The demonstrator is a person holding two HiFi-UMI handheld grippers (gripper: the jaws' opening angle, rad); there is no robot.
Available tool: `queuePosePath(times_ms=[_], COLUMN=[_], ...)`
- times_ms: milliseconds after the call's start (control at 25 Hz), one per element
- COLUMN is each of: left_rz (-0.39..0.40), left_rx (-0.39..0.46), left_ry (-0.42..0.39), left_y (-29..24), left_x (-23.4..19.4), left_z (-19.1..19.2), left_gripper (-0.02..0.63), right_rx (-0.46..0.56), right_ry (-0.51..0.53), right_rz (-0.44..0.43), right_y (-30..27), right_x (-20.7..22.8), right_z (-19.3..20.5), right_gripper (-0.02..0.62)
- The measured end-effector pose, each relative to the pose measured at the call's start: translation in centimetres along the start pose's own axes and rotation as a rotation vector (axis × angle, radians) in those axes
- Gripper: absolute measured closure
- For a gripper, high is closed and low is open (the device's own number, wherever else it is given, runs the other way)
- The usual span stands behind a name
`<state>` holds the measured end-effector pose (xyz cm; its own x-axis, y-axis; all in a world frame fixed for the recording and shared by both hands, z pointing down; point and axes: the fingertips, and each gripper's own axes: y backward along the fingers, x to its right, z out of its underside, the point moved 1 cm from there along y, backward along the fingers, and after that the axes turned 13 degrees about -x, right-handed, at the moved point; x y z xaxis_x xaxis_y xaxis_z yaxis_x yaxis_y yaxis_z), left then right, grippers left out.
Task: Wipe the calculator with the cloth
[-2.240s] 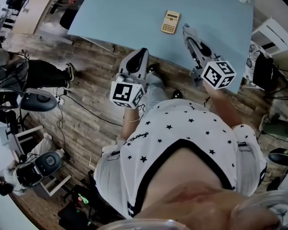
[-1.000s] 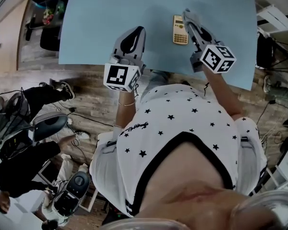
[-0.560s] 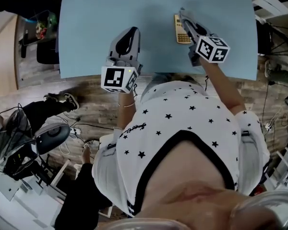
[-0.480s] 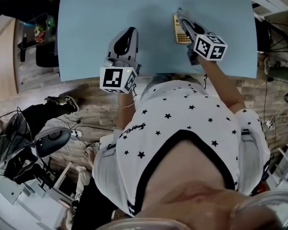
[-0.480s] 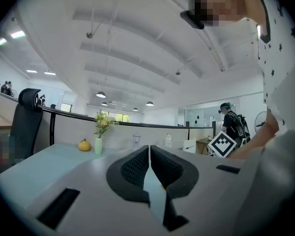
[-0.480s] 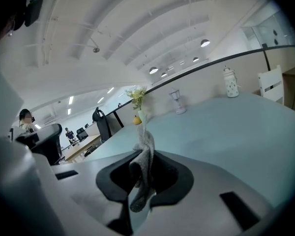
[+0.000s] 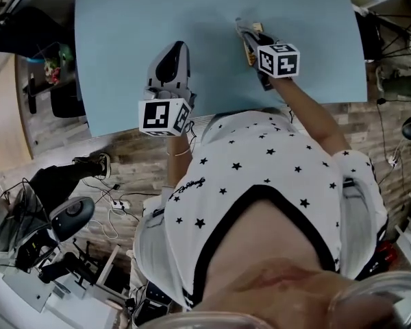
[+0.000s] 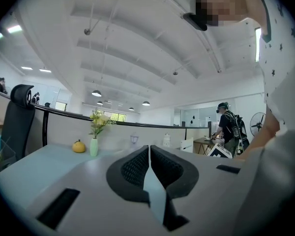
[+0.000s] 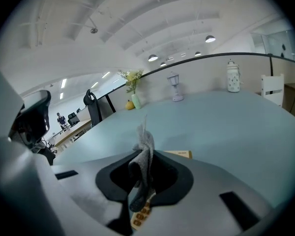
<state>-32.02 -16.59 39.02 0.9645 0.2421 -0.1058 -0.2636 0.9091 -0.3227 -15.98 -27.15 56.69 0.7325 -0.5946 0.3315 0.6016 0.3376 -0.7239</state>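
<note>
Right gripper view: right gripper (image 9: 142, 167) pinches limp grey cloth (image 9: 145, 144) over calculator (image 9: 181, 154); light, likely slides, brace edge. Left gripper (image 8: 149, 161) closed, empty.

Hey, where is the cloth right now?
In the right gripper view, the cloth sits centre frame, pinched in the right gripper, over the calculator on the blue table.

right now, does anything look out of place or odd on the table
Nothing stands out. The right claw grips a bunched grey cloth over the calculator, which lies flat on the blue table. The left claw is shut and empty.
</note>
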Motion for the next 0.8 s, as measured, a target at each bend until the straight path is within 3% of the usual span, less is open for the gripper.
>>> queuePosePath(times_ms=[320, 800], left_rz=[0.046, 0.064], left_rx=[-0.007, -0.015], left_ry=[-0.023, -0.029], left_y=[-2.1, -3.1], left_x=[0.2, 0.8], left_z=[-0.6, -0.8], left_gripper=[0.571, 0.571], right_rx=[-0.061, -0.061], right_ry=[0.019, 0.012], right_rz=[0.016, 0.065], right_y=[-1.9, -1.1], right_x=[-0.2, 2.2], right_z=[1.6, 1.2], right_gripper=[0.551, 0.551])
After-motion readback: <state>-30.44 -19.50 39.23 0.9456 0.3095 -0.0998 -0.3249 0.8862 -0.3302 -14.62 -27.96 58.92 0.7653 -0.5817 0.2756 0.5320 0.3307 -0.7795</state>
